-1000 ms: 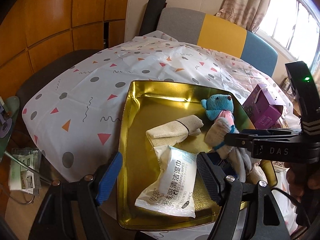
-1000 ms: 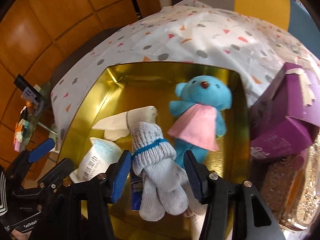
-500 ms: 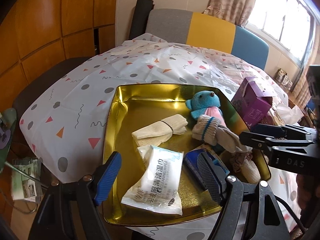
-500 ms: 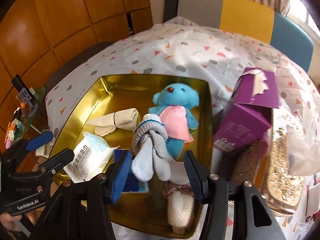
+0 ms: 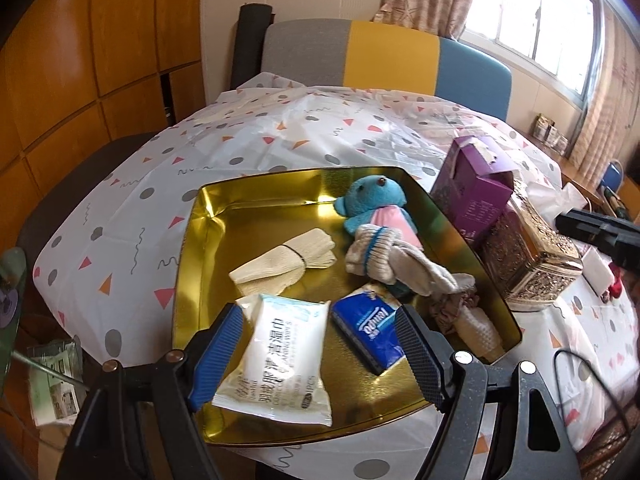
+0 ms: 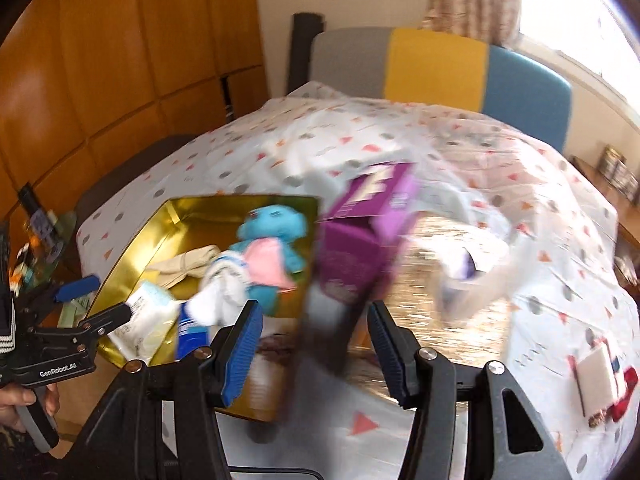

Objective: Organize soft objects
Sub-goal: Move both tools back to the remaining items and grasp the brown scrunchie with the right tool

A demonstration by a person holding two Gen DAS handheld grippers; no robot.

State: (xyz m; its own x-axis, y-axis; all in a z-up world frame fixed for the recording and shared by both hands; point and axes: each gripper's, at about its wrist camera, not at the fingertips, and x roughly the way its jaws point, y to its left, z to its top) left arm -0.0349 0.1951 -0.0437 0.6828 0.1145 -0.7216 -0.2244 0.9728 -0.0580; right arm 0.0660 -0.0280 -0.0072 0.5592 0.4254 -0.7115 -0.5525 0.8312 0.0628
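Note:
A gold tray (image 5: 200, 248) on the table holds a blue teddy in a pink dress (image 5: 374, 200), grey gloves with a blue cuff band (image 5: 384, 252), a beige rolled cloth (image 5: 288, 260), a white wet-wipes pack (image 5: 280, 360), a blue tissue pack (image 5: 368, 328) and a small cloth bundle (image 5: 464, 312). My left gripper (image 5: 320, 356) is open and empty above the tray's near edge. My right gripper (image 6: 316, 352) is open and empty, pulled back to the right of the tray (image 6: 168, 216); that view is blurred. The teddy (image 6: 272, 240) shows there too.
A purple carton (image 5: 472, 192) and an ornate metal box (image 5: 532, 256) stand right of the tray. A small white and red item (image 6: 604, 376) lies at the table's right. The patterned tablecloth (image 5: 280, 132) stretches behind; a colour-block chair (image 5: 384, 52) is at the far side.
My right gripper let go of the grey gloves into the tray and drew back to the right. My left gripper pulled back and up, still open.

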